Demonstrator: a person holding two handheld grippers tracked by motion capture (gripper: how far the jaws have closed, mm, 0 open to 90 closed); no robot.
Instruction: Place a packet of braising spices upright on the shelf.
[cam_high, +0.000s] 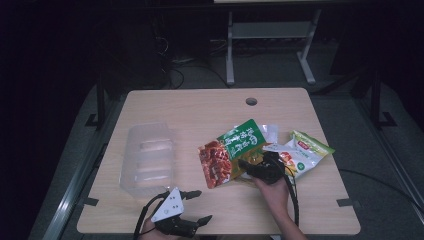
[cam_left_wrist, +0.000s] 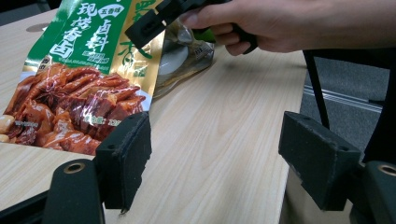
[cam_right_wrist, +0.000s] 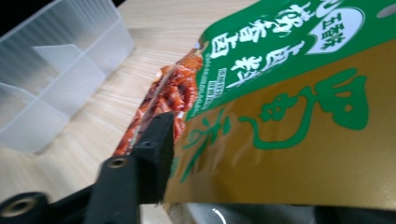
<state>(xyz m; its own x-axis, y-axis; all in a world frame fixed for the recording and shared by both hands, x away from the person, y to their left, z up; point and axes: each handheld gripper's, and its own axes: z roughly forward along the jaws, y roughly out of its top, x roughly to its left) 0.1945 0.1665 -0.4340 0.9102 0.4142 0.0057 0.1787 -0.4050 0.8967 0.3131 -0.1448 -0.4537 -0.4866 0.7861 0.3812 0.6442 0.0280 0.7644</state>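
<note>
The red and green spice packet (cam_high: 231, 156) is clamped at its edge by the right gripper (cam_high: 256, 169) and is lifted at a tilt just above the table (cam_high: 200, 107). A clear compartment tray (cam_high: 148, 155) is seen well beyond its jaws. The left gripper (cam_high: 192, 206) is held spread wide, grasping nothing, near the table's front edge; the packet lies ahead of it.

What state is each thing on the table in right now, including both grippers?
Green and gold seasoning pouch with red meat picture: sealed, one edge lifted, gripped.
Clear plastic divided tray: upright, compartments empty.
White and green snack bag: lying flat.
Right gripper: shut on the pouch.
Left gripper: open, holding nothing.
</note>
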